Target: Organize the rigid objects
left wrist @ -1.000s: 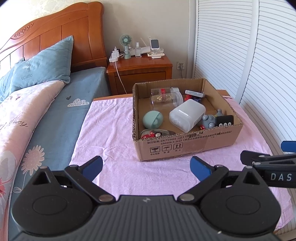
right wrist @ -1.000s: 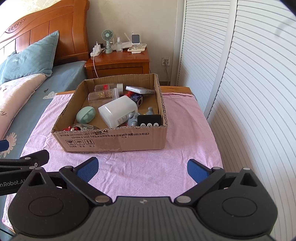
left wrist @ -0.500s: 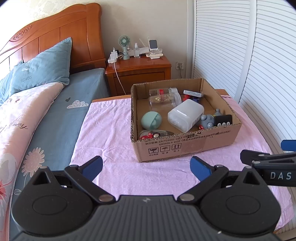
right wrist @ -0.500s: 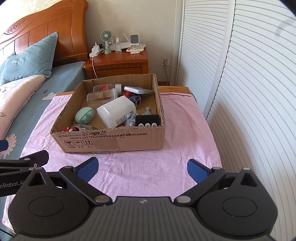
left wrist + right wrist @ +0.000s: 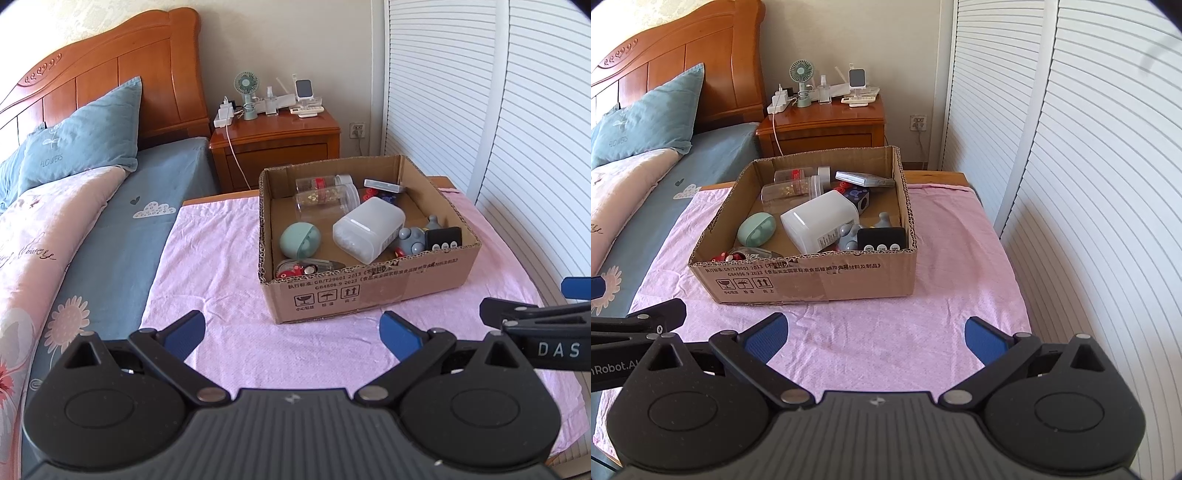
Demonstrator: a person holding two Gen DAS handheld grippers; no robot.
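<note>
Straight ahead of both spread, empty claws, left claw and right claw, a cardboard box of jumbled objects sits mid-counter toward its far edge, equally near both.

A small green fan stands on the wooden nightstand beside the bed.

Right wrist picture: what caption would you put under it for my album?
Open right claw waits before a cardboard box of small items on pink cloth.
</note>
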